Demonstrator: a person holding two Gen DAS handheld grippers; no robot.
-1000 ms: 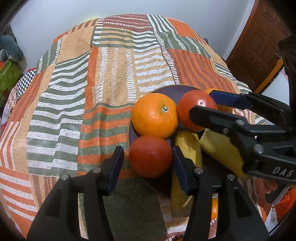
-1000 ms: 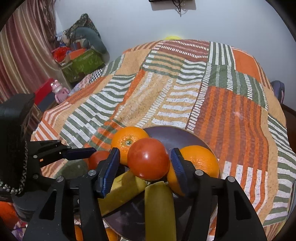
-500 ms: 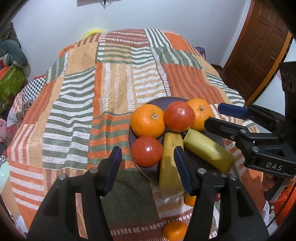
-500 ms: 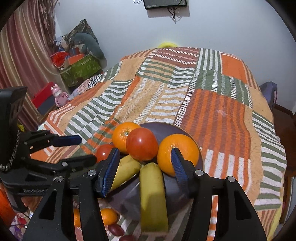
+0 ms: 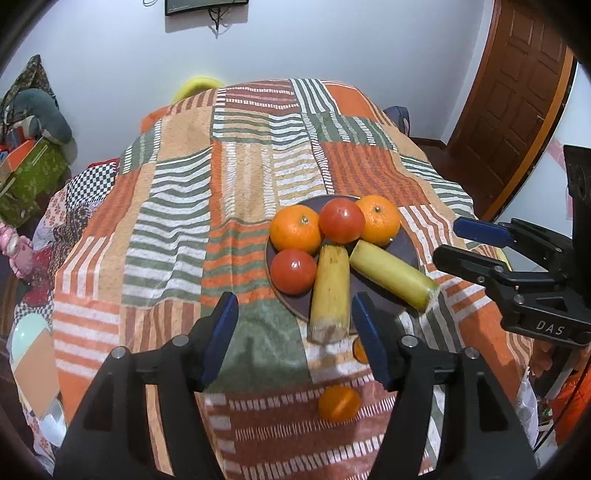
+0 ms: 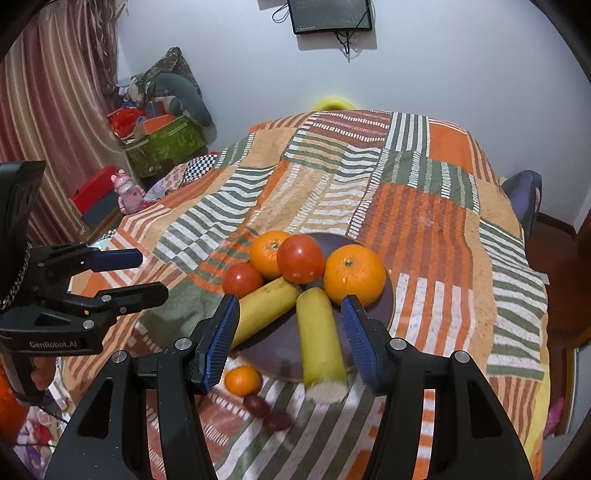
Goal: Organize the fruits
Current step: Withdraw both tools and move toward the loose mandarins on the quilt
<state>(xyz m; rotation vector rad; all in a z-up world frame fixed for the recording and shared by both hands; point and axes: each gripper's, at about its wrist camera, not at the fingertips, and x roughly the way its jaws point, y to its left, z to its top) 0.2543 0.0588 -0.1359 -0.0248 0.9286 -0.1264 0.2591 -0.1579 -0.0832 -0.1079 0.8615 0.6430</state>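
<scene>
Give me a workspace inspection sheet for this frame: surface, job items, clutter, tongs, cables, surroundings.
Surface: striped patchwork cloth covers the table.
Job's things: dark plate carries two oranges, two tomatoes and two bananas whose ends overhang the near rim.
Clutter: small orange and two dark red fruits lie on the cloth beside the plate.
Tongs: left tongs have just been opening, nothing between them; right tongs open, empty.
Cables: cords hang under the wall screen.
Surroundings: wooden door, curtain, green box, pink toy.
</scene>
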